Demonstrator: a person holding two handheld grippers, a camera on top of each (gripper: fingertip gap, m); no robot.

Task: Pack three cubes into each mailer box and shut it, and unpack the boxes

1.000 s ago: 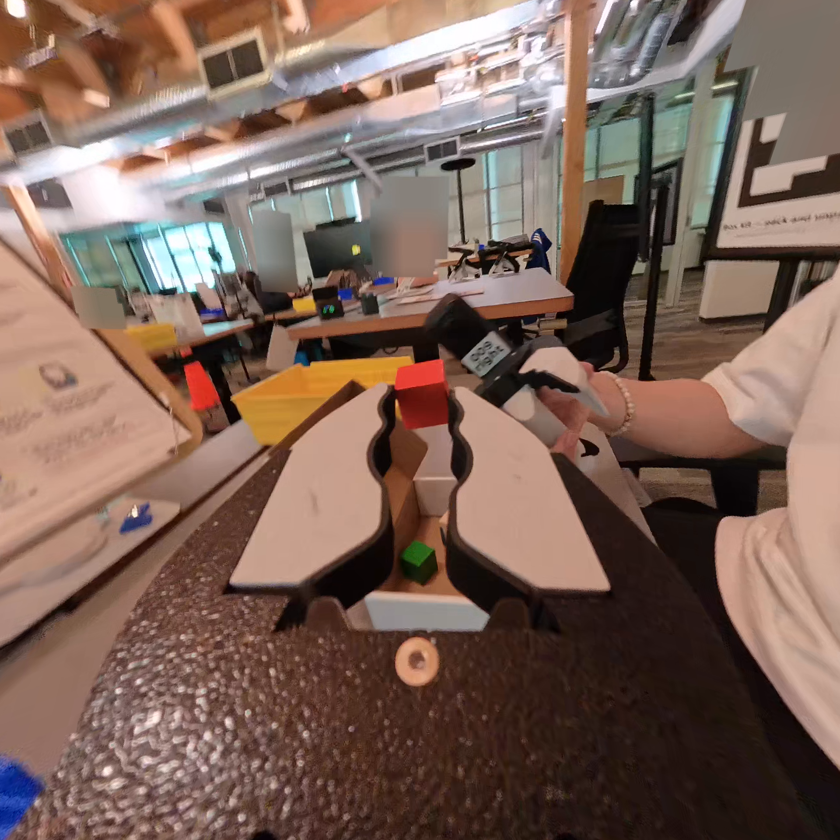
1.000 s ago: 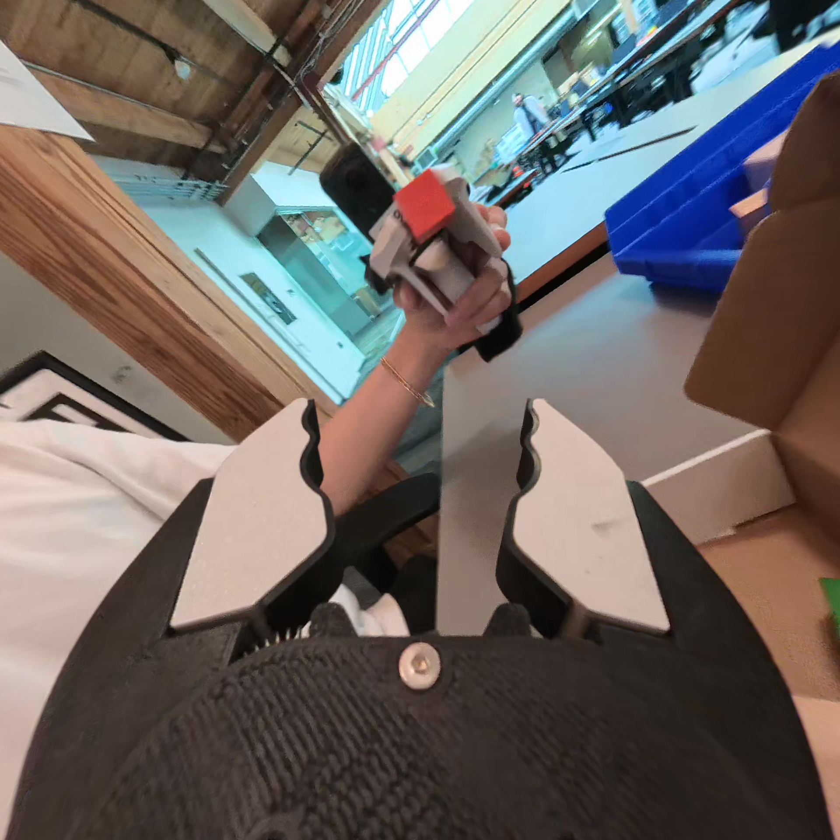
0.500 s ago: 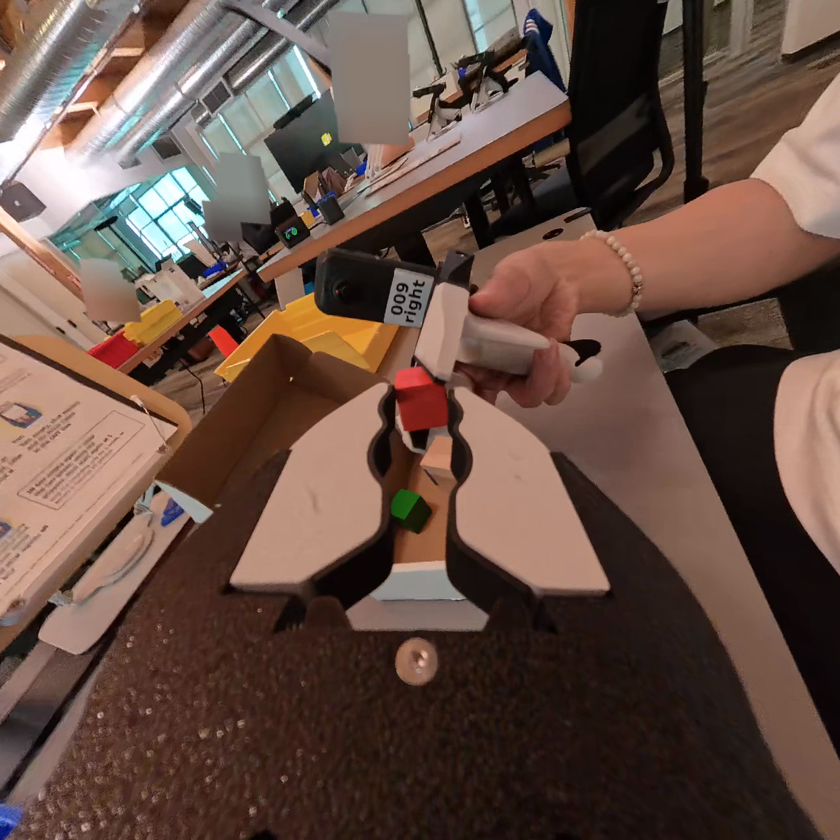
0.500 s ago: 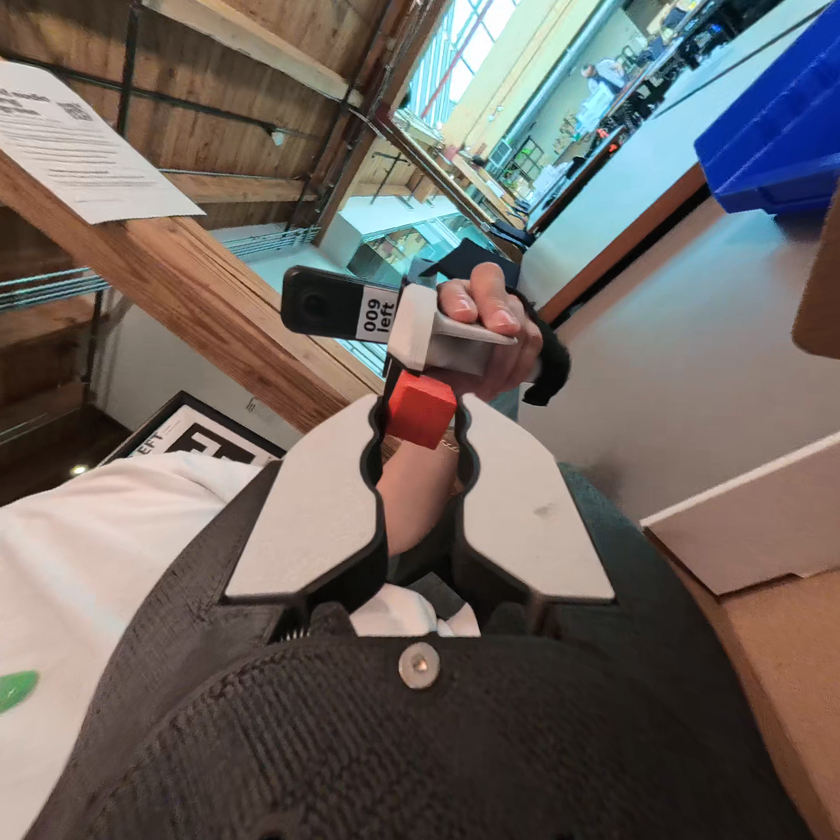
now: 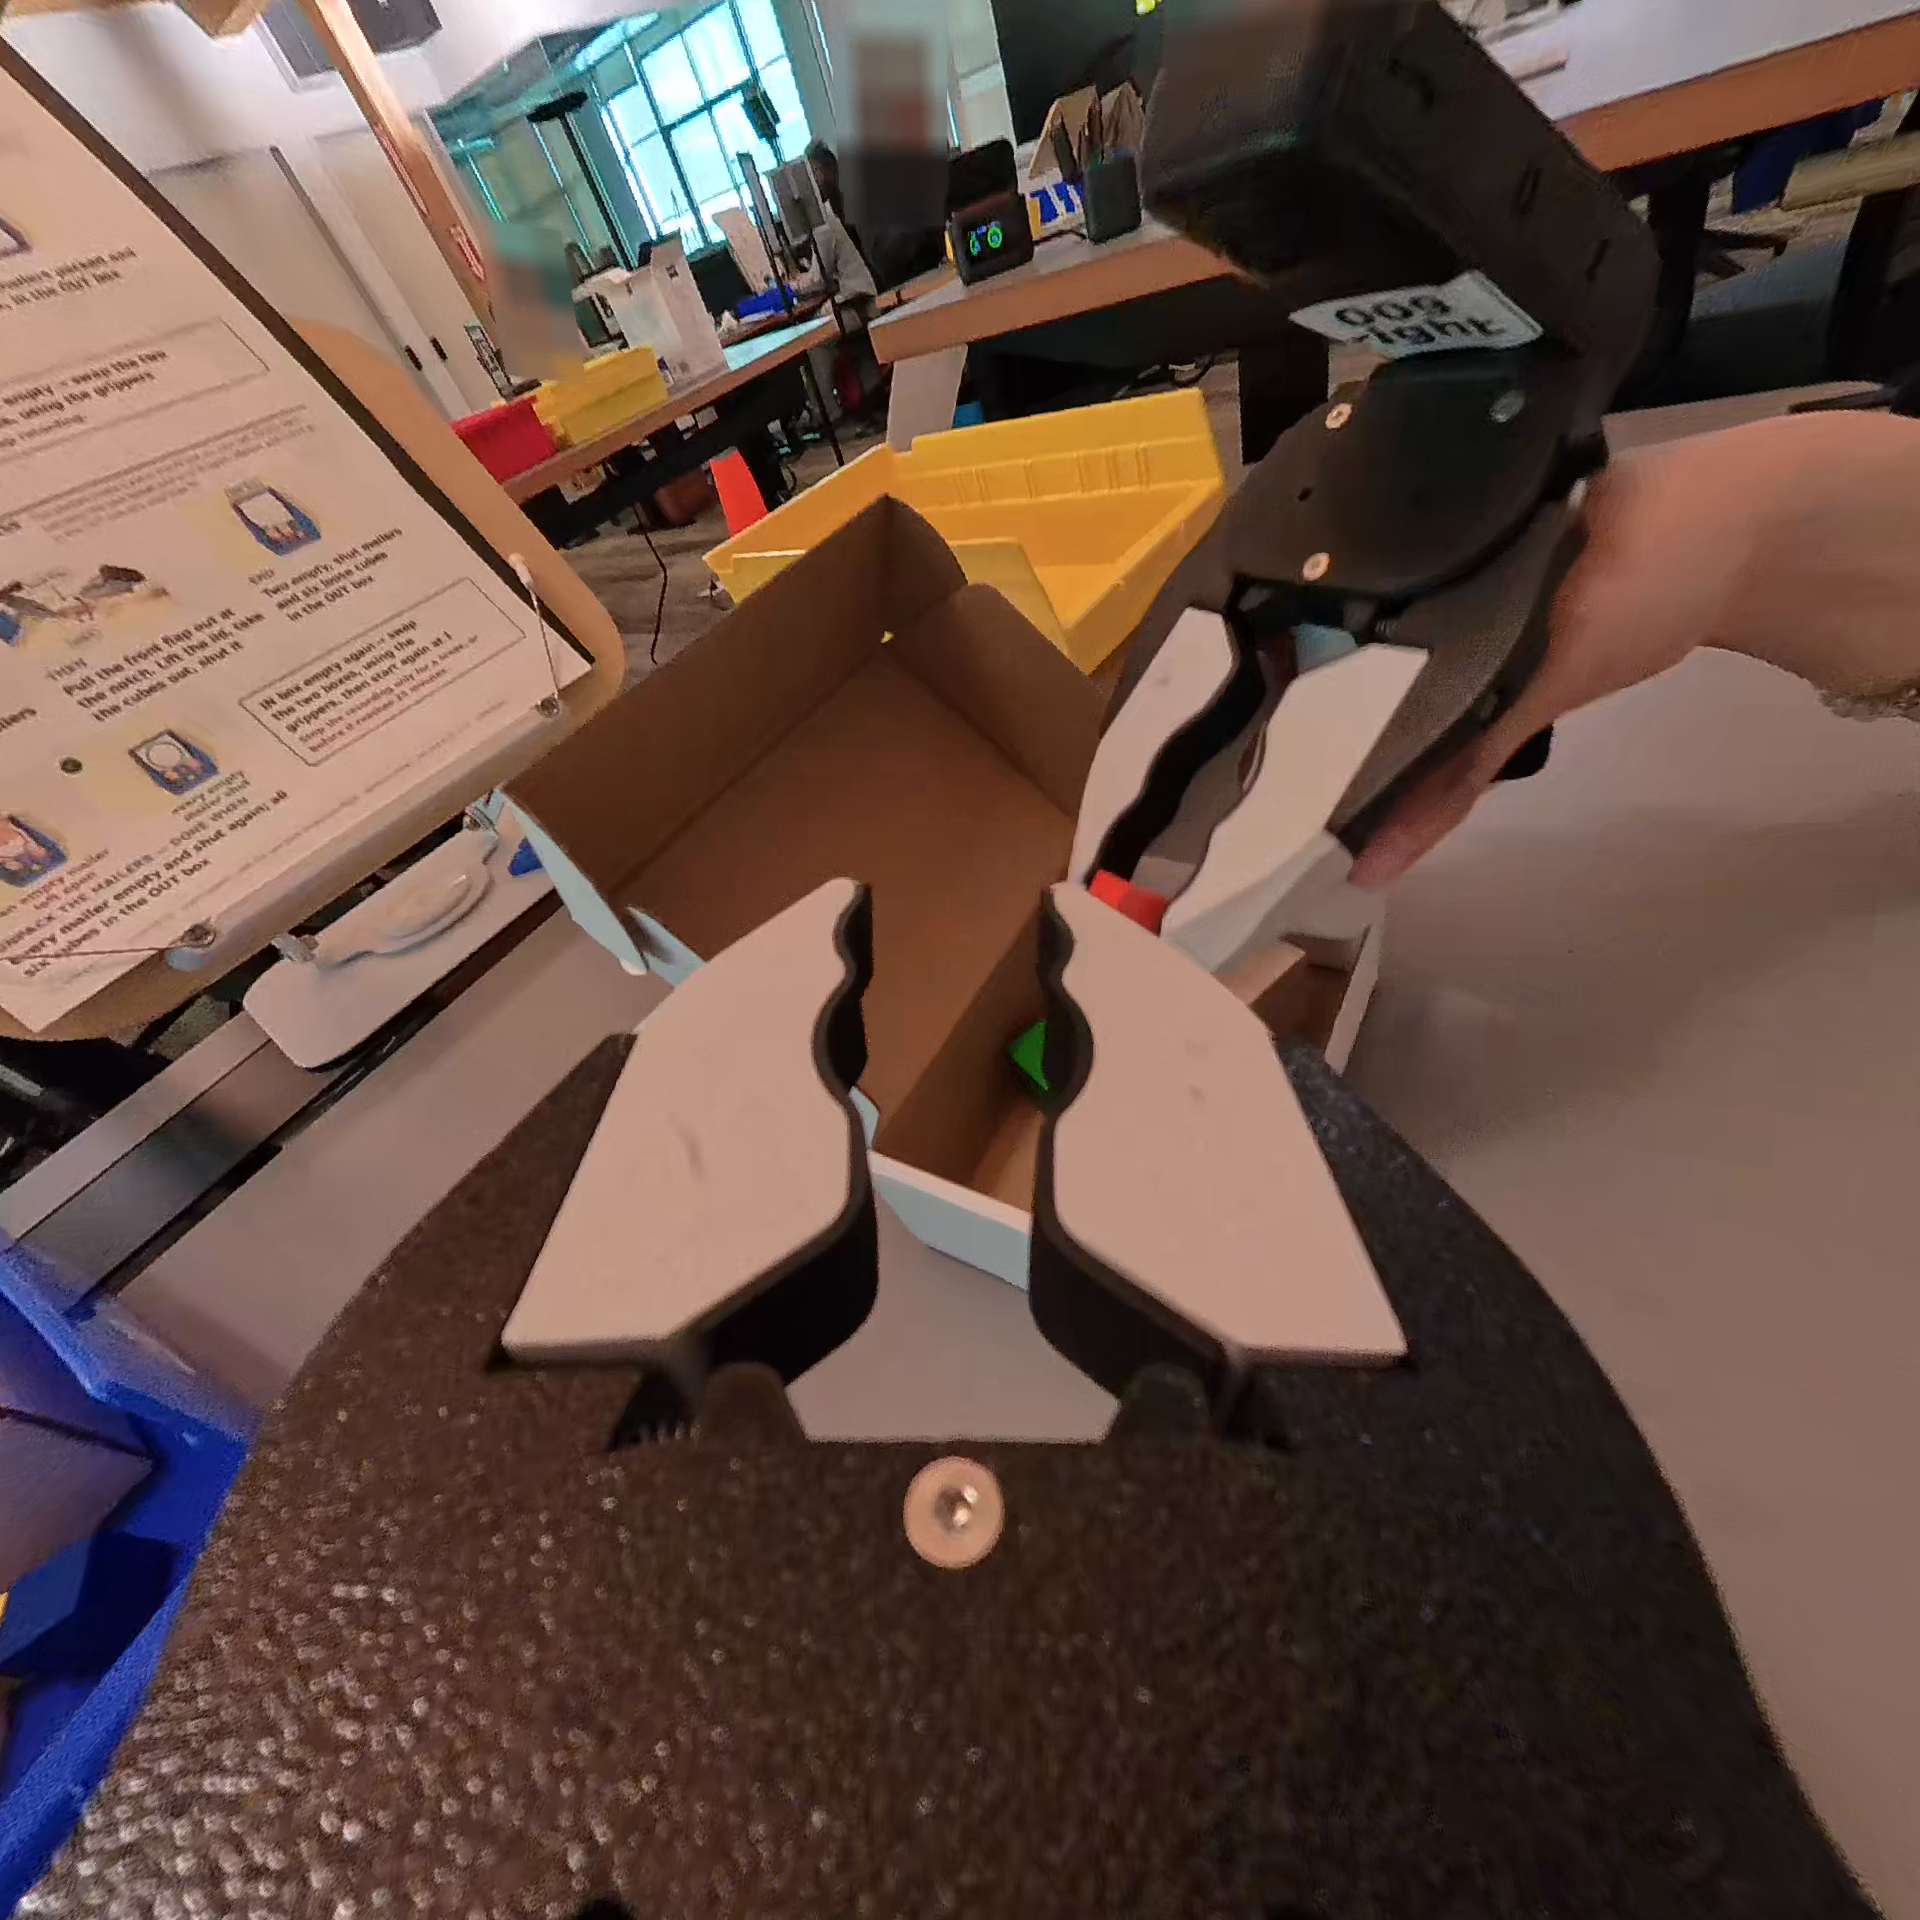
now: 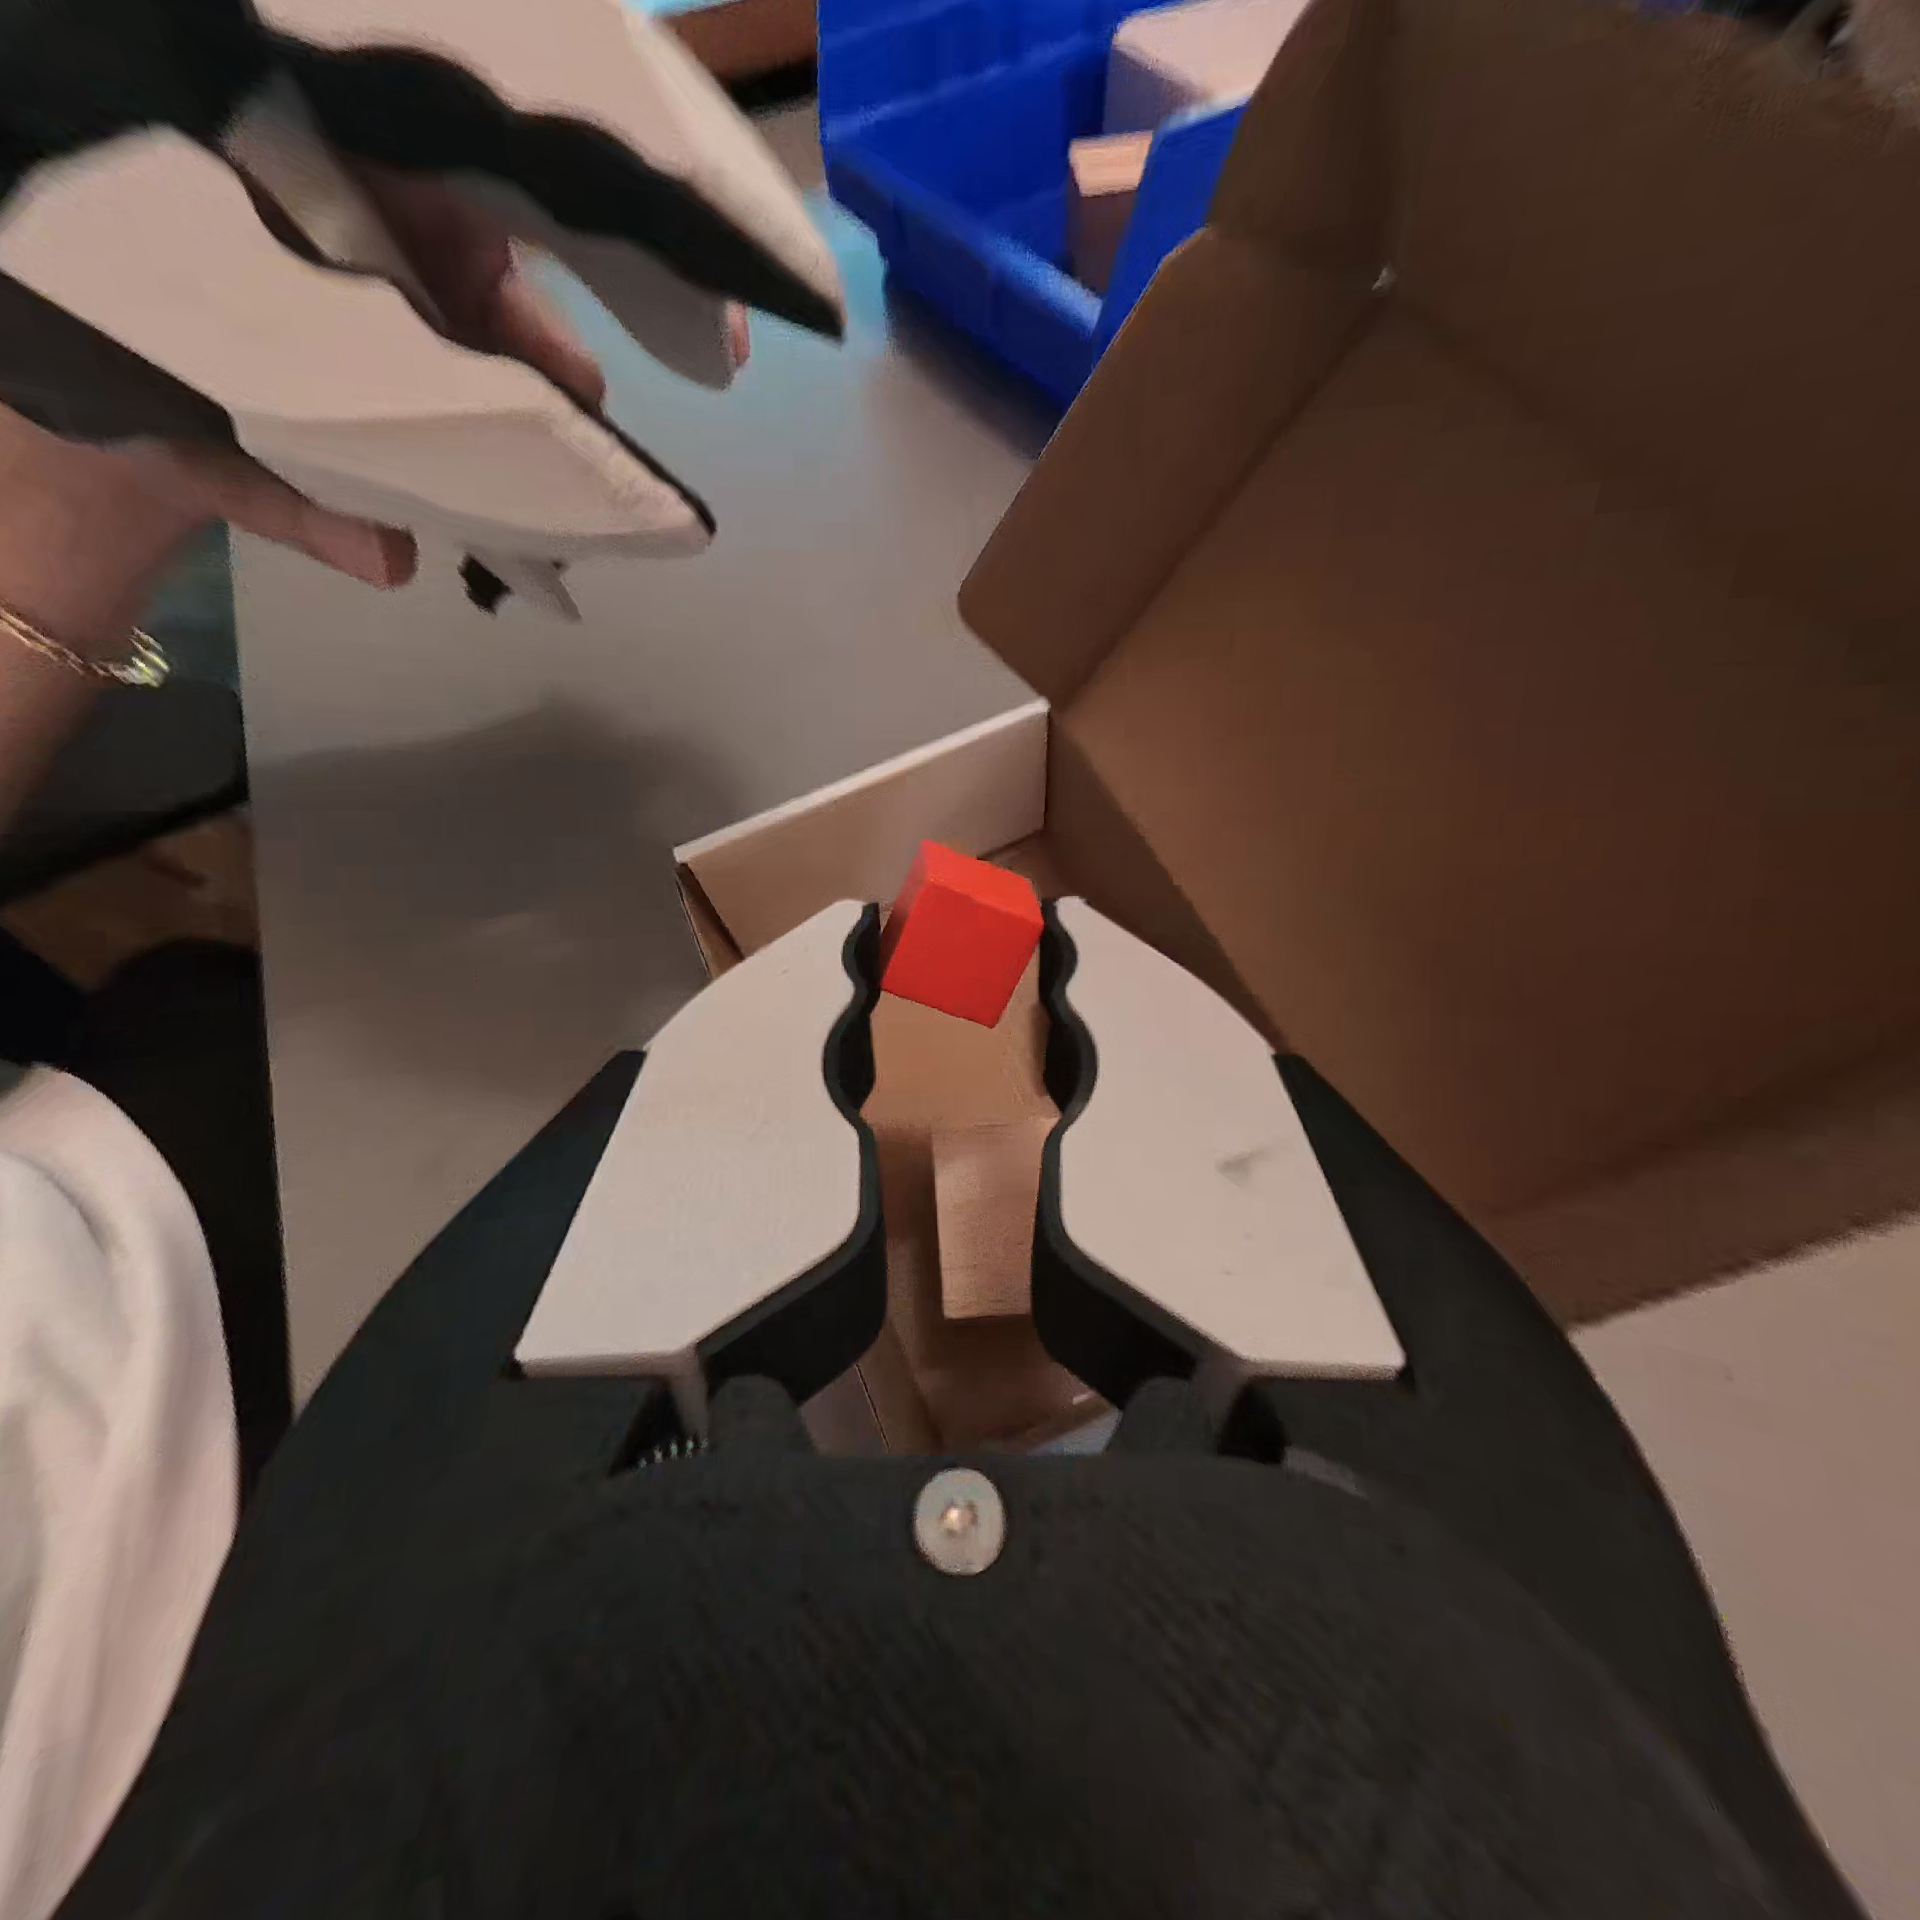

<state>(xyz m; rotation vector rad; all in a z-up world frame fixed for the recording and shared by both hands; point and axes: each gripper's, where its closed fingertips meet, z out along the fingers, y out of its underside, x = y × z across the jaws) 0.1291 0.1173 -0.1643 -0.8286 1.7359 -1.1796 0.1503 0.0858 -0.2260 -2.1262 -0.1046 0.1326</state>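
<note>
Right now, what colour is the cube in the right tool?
Red cube; clearest in the right wrist view.

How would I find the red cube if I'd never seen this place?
Look for the open cardboard mailer box on the grey table, its lid standing up. At its near corner the right hand-held gripper pinches a red cube. It is the only red cube, tilted and held up, unlike the green cube lying inside.

A bright red wooden cube sits mid-frame between pale grey, black-edged gripper fingers. The open cardboard mailer box is plain brown inside with white outer walls. A green cube shows lower centre; a yellow plastic bin upper centre; a blue plastic bin at top.
</note>
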